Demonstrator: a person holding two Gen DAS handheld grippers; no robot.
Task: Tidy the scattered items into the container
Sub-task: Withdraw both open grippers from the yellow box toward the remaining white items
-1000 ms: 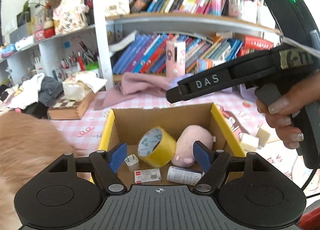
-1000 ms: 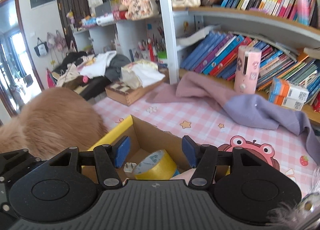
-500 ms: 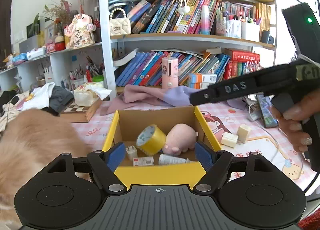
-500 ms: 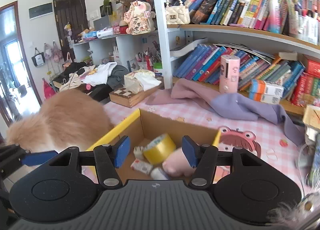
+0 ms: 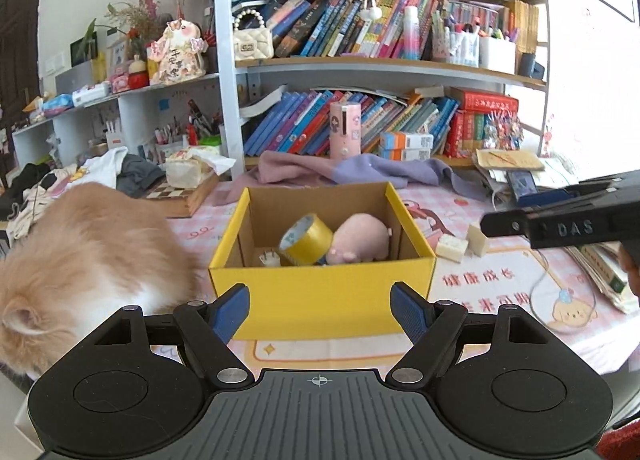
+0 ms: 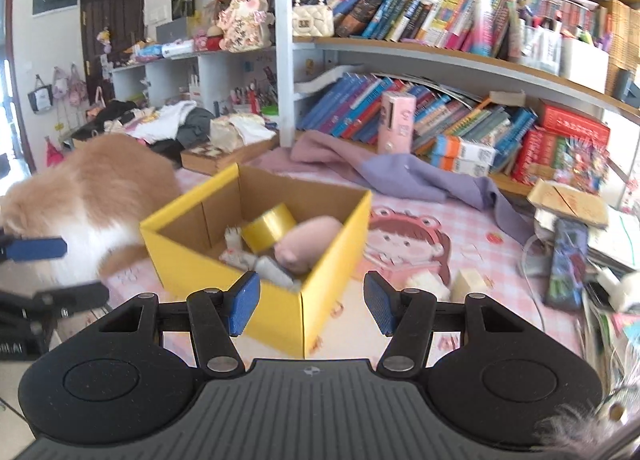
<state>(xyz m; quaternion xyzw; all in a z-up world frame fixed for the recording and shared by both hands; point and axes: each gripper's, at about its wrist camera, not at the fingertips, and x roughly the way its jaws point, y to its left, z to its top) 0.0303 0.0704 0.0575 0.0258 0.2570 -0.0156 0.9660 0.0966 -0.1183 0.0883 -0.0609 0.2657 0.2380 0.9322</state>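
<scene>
Left wrist view: left gripper (image 5: 320, 310) spread, empty; yellow box (image 5: 322, 296) straight ahead; two pale blocks (image 5: 460, 246) lie right of it.
Right wrist view: right gripper (image 6: 306, 304) parted, empty; blocks (image 6: 444, 282) just ahead-right (nearer this hand).

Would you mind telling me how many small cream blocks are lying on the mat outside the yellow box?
2: one block just right of the box, the other block close beside it, farther right. Others may be hidden.
</scene>
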